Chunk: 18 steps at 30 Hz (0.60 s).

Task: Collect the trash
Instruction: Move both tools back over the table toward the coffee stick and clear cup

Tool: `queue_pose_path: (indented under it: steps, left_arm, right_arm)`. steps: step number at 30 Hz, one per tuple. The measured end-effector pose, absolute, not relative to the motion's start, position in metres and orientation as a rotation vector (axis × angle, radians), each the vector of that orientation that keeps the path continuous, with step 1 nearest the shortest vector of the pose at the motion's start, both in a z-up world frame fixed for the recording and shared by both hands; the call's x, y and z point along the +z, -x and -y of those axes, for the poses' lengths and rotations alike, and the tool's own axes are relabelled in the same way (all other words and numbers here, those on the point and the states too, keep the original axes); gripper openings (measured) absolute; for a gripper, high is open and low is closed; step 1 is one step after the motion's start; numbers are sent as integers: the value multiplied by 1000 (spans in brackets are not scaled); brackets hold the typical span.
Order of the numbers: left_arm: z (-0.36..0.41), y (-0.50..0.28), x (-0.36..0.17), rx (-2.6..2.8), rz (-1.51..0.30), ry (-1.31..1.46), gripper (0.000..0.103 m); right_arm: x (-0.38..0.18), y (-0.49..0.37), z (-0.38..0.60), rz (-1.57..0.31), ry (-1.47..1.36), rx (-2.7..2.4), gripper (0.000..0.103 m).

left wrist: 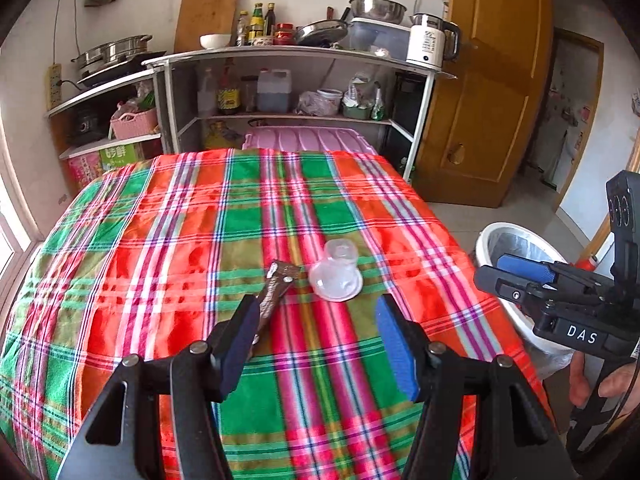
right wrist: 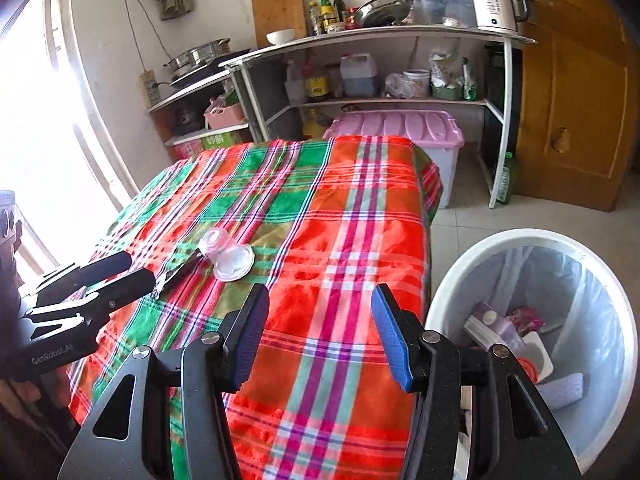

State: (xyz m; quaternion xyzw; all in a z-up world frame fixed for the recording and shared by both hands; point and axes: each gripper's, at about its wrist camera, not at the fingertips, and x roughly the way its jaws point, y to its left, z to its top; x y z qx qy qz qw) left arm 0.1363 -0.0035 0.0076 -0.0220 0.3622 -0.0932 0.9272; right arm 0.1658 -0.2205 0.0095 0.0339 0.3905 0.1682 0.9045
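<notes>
Trash left on the table (left wrist: 132, 240) comes to two pieces, as far as I can see: a clear plastic cup (left wrist: 336, 272) lying on its side on the plaid cloth, and a dark brown wrapper (left wrist: 276, 288) just to its left, its far end almost touching the cup. Both lie around the middle of the table, nearer the right edge than the left.

My left gripper (left wrist: 318, 344) hovers over the near part of the table with its jaws spread wide and nothing between them. The wrapper's near end runs under or just beside its left blue pad; I cannot tell whether they touch.

My right gripper (right wrist: 320, 332) is also wide open and empty, poised above the near right corner of the table. From the left wrist view it shows at the right edge, over the bin.

A white trash bin (right wrist: 600, 264) with a plastic liner stands on the floor just right of the table. Several discarded packages already lie in it.

Against the far wall stands a shelf rack (left wrist: 280, 54) with pots, bottles and a white kettle (left wrist: 428, 42), and a pink-lidded box (right wrist: 400, 126) sits beyond the table's far edge.
</notes>
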Motion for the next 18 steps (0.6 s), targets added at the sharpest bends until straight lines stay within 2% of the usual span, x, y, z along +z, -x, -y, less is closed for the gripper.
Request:
queue_pose_path:
  steps: [18]
  left_arm:
    - [-27,-171,-36,-162,-869,40,63]
  right_arm:
    - [-15,-216,140,-876,4,539,54]
